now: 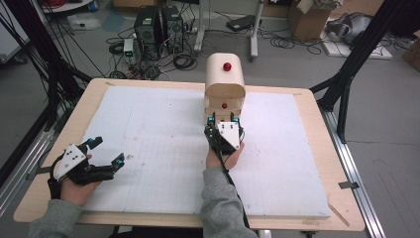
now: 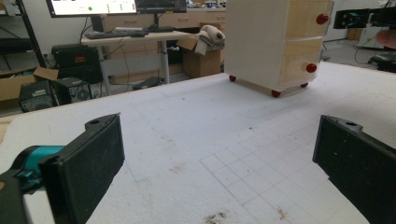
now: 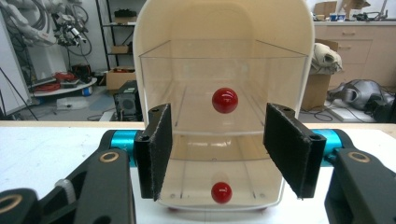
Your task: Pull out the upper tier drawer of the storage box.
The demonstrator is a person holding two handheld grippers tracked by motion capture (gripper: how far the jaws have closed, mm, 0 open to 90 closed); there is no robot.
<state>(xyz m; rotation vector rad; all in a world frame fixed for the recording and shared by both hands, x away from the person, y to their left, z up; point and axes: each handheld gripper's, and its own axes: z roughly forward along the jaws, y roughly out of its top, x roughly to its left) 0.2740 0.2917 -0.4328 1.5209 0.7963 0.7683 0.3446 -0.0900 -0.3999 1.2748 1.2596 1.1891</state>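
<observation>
A small cream drawer cabinet stands at the far middle of the white foam board. It has two clear-fronted drawers, each with a red knob: the upper knob and the lower knob. My right gripper is open just in front of the cabinet, level with the drawers. In the right gripper view the right gripper has its jaws spread to either side of the knobs, touching nothing. My left gripper rests open at the near left of the board. The left gripper is empty, with the cabinet far off.
The foam board lies on a wooden table. Beyond the table's far edge are computer towers, cables and cardboard boxes on the floor. Black frame legs stand at both sides.
</observation>
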